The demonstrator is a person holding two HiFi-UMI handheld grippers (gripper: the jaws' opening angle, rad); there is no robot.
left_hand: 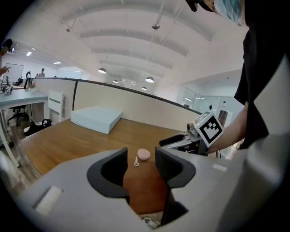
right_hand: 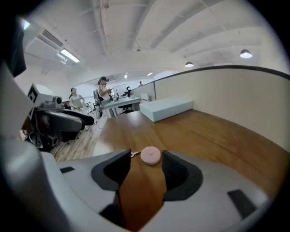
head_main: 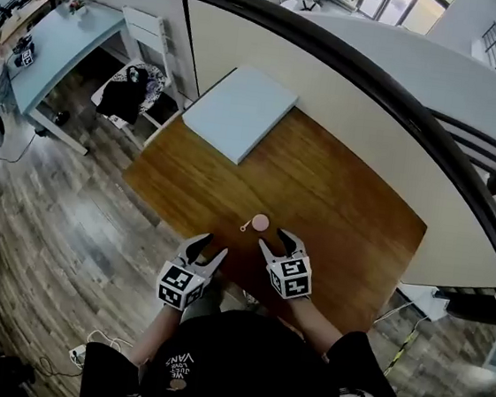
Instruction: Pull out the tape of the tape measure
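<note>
Head view: small round pink tape measure (head_main: pixel 260 223) lying flat on brown wooden table (head_main: pixel 344 213), just beyond both grippers. Left gripper (head_main: pixel 207 249), right gripper (head_main: pixel 278 243): jaws apart, nothing clamped. Case judged light, slippery; rim to be gripped, left-side small metal ring tab (head_main: pixel 245 227) pulled.

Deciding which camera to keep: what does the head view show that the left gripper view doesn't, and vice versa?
Only the head view: the marker cube on the left gripper.
Only the left gripper view: the ceiling lights.
Both: the pink tape measure lying untouched on the wooden table, the white box and the open right gripper.
</note>
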